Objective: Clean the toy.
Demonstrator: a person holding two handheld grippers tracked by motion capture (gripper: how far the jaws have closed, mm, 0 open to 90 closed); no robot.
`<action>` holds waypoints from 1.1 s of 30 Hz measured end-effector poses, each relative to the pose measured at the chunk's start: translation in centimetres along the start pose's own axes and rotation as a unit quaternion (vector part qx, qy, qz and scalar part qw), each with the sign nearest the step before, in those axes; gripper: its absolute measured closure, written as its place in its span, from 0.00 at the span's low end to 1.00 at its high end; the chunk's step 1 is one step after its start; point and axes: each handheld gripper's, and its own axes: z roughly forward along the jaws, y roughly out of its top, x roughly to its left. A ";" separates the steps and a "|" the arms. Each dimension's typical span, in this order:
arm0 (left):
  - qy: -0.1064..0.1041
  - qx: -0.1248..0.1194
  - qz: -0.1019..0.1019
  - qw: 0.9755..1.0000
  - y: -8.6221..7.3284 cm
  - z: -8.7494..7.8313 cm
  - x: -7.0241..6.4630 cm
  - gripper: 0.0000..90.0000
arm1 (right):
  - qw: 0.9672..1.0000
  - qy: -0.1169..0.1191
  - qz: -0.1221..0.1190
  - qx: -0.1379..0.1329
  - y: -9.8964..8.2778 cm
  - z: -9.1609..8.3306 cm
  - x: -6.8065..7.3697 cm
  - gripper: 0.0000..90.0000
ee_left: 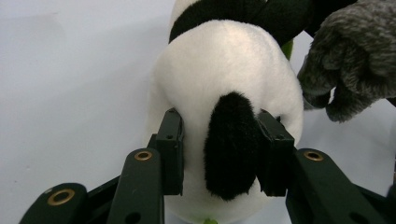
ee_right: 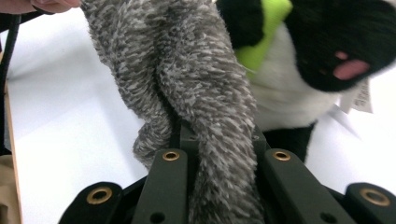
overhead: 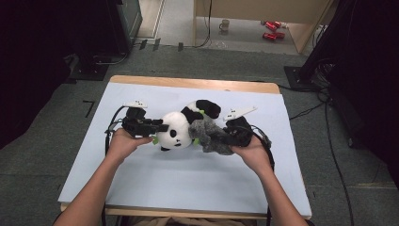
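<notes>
**Panda toy and grey cloth, both grippers engaged**

A black-and-white plush panda toy (overhead: 178,131) lies on its side near the centre of the white-covered table (overhead: 188,183). The left gripper (overhead: 157,127) comes in from 9 o'clock. In the left gripper view its jaws are pinching the panda's head on either side of a black ear (ee_left: 231,144); the toy's lower edge is cut off by the frame.

A fuzzy grey knitted cloth (overhead: 211,136) lies against the panda at its 3 o'clock. The right gripper (overhead: 225,137) has its jaws pressed together on a twisted fold of it (ee_right: 219,140). The jaw tips are buried in the pile. The cloth probably wraps the toy's body, though the overlap is hidden.
</notes>
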 end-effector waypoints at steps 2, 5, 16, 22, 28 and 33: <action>0.001 -0.001 -0.003 1.000 0.1 0.0 0.3 0.68 | 1.000 -0.003 0.002 0.001 -0.2 -0.4 -0.3 0.87; 0.007 -0.006 0.002 1.000 0.2 0.1 0.5 0.68 | 1.000 -0.007 0.006 -0.001 -0.6 -0.8 -0.6 0.87; 0.027 -0.028 0.011 0.999 0.2 0.1 1.4 0.60 | 1.000 -0.013 0.017 0.004 -2.0 -1.2 -1.4 0.87; 0.051 -0.048 0.010 0.997 0.0 -0.2 2.0 0.51 | 1.000 -0.011 0.022 0.003 -2.5 -1.1 -1.6 0.87; 0.058 -0.066 0.019 0.996 -0.3 -0.3 2.7 0.53 | 1.000 -0.009 0.027 0.008 -3.2 -0.6 -1.7 0.87; 0.063 -0.081 0.029 0.994 -0.5 -0.5 2.9 0.54 | 0.999 -0.008 0.030 0.012 -3.5 -0.3 -1.9 0.87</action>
